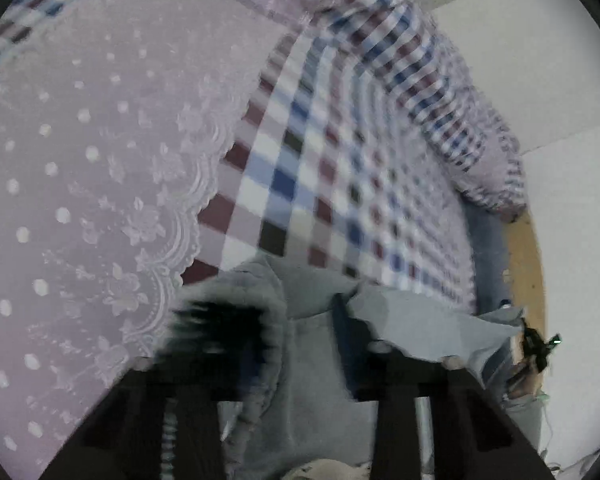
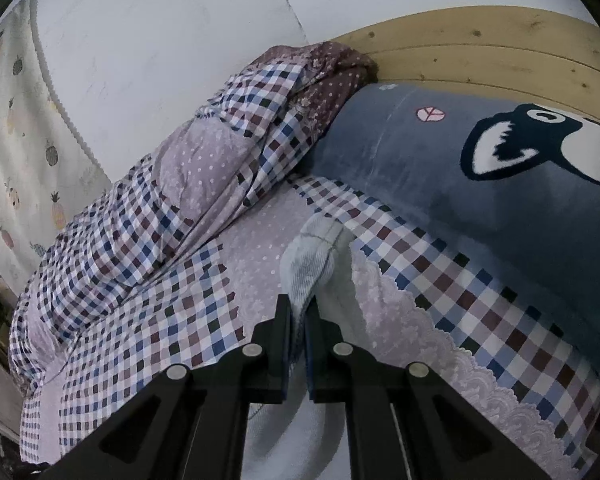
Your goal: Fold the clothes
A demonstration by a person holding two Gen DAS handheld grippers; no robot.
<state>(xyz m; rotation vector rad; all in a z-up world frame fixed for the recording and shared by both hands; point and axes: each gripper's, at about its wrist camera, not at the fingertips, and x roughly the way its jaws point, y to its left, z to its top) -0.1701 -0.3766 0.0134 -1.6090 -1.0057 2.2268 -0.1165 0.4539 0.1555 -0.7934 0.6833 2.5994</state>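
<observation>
Garment: a pale grey-blue garment [image 2: 312,256] lies on the checked bedsheet [image 2: 172,300], beside the grey pillow [image 2: 440,168].
Handling: likely soft, light, limp; best taken at hems or corners.
Right gripper [image 2: 299,320]: pinches a fabric fold.
Left gripper [image 1: 296,360]: blurred, fingers drawn together in the cloth; grip unclear.
Writing: none readable.

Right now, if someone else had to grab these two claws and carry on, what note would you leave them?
Right claw: shut on the edge of the light grey garment, holding it above the checked bedspread.
Left claw: the picture is blurred; it reads as shut, with the grey garment bunched between its fingers, so a grip is likely but not certain.
Place: the garment hangs between both claws over the bed, near the blue pillow.
Done: garment picked up.
Left: lay it flat, fold it.
</observation>
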